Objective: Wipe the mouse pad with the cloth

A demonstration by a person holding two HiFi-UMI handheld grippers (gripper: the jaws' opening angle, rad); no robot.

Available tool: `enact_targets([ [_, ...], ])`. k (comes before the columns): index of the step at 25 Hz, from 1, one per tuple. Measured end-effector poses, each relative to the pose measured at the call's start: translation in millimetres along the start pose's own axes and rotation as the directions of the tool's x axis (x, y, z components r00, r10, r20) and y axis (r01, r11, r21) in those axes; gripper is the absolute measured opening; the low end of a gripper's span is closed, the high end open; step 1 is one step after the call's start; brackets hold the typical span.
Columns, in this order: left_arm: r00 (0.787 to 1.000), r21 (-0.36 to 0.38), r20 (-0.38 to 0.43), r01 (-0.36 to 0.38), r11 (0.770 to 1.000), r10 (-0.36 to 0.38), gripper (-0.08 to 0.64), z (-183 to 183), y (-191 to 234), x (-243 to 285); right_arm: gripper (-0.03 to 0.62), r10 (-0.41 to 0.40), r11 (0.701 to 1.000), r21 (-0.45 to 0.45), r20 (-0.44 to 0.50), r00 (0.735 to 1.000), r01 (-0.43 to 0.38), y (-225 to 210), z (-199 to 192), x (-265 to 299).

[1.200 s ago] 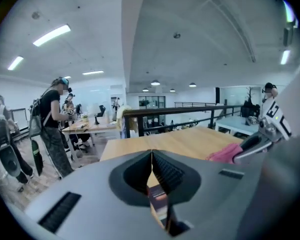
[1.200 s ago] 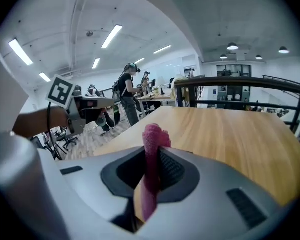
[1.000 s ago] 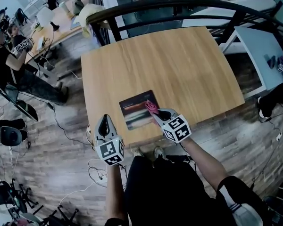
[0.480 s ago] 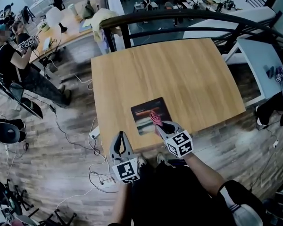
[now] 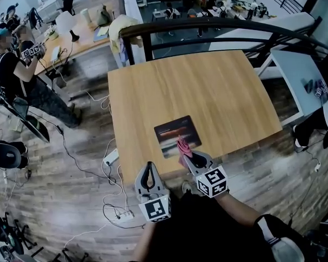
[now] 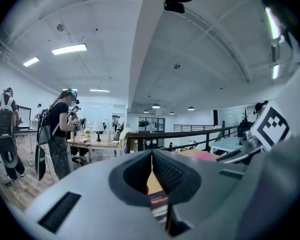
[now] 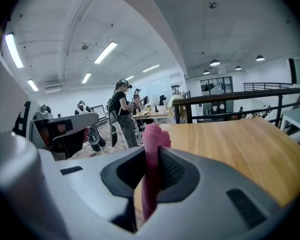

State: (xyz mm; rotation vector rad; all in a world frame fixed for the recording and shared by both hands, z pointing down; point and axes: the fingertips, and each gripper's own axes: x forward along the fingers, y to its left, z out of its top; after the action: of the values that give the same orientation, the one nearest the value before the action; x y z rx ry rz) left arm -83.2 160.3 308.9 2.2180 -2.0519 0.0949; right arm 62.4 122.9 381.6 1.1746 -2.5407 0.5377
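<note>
A dark mouse pad (image 5: 177, 135) with a printed picture lies near the front edge of the wooden table (image 5: 208, 86). My right gripper (image 5: 187, 154) is shut on a pink cloth (image 5: 183, 147), which sticks up between its jaws (image 7: 151, 170) at the pad's near edge. My left gripper (image 5: 148, 175) hangs off the table, below its front edge and left of the right one. In the left gripper view its jaws (image 6: 152, 170) are shut with nothing between them, and the mouse pad (image 6: 158, 205) shows just beyond.
A black railing (image 5: 208, 23) runs behind the table. A white table (image 5: 300, 72) stands to the right. Cables and a power strip (image 5: 110, 157) lie on the wood floor at left. People stand at a desk (image 5: 71, 34) at the far left.
Both grippers have drawn back toward me. The right one, with the cloth, slid from the pad's middle to its near edge. The left one dropped further below the table edge.
</note>
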Motion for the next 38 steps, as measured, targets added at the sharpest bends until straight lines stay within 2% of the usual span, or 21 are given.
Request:
enact_targets([
  [6,1.0,-0.028,-0.008,0.004,1.0,-0.004,0.025,0.8,-1.1,-19.8,0.061,-0.021,0.999,0.041,0.04,0.999,0.02,6.7,10.2,-25.2],
  [13,1.0,-0.022,-0.006,0.012,1.0,-0.012,0.025,-1.7,-9.5,-24.7,0.061,-0.051,0.999,0.019,0.093,0.994,0.049,-3.3,14.3,-48.6],
  [20,1.0,-0.016,-0.008,0.004,1.0,-0.004,0.025,-2.4,-10.1,-26.9,0.061,-0.058,0.998,-0.004,0.1,0.993,0.059,-5.2,10.5,-57.5],
  [30,0.999,-0.034,0.003,0.034,0.999,-0.034,0.025,-4.3,-18.9,-23.9,0.061,-0.065,0.998,0.008,0.108,0.992,0.064,-10.4,8.0,-58.4],
  [38,0.999,-0.018,0.004,0.034,0.999,-0.034,0.025,3.1,-20.1,-24.1,0.061,-0.061,0.998,0.007,0.113,0.992,0.061,-7.9,12.0,-61.3],
])
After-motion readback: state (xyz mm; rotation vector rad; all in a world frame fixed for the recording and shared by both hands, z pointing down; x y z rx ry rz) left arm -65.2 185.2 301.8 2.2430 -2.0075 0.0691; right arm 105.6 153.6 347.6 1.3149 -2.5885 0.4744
